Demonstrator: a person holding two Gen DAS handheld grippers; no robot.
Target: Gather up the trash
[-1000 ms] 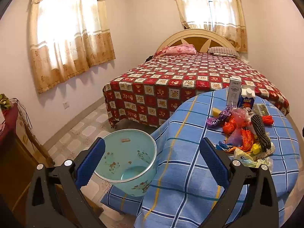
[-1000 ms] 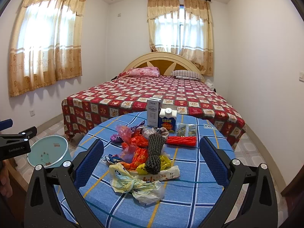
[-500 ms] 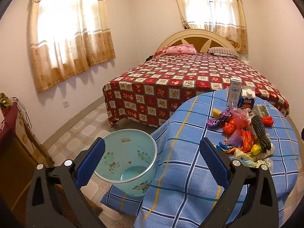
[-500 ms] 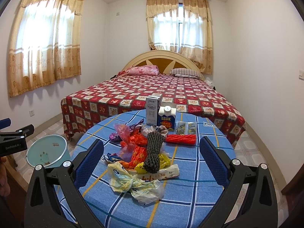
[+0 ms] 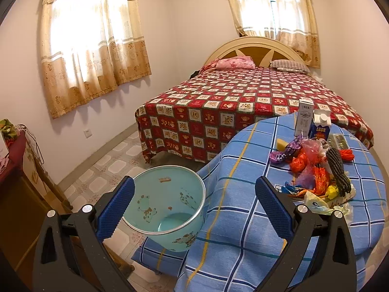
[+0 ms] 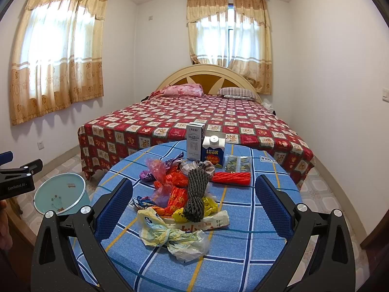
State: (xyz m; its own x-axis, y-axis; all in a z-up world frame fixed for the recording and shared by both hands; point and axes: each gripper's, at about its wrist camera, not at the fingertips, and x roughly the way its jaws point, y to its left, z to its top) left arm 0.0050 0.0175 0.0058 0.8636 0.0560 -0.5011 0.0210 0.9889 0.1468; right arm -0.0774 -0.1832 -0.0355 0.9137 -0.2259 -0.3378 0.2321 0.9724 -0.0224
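Observation:
A heap of trash [image 6: 180, 189] lies on the round table with the blue checked cloth [image 6: 243, 255]: crumpled plastic bags, orange wrappers, a dark rope bundle [image 6: 195, 194], a pale knotted bag [image 6: 167, 236] nearest me, a white carton [image 6: 194, 142] and a blue carton [image 6: 214, 152] standing upright behind. My right gripper [image 6: 193, 209] is open above the table's near edge, short of the heap. My left gripper [image 5: 193, 202] is open, framing a teal bin [image 5: 167, 206] left of the table; the heap [image 5: 313, 170] sits off to its right.
A bed with a red patterned cover [image 6: 194, 121] stands just behind the table. A wooden cabinet [image 5: 14, 194] is at the left by the wall. Tiled floor [image 5: 114, 160] lies between bed, bin and cabinet. A hand [image 6: 3, 223] holds the left gripper's body.
Both grippers stay open. The right view has drifted slightly forward and down toward the heap; the left view has barely shifted.

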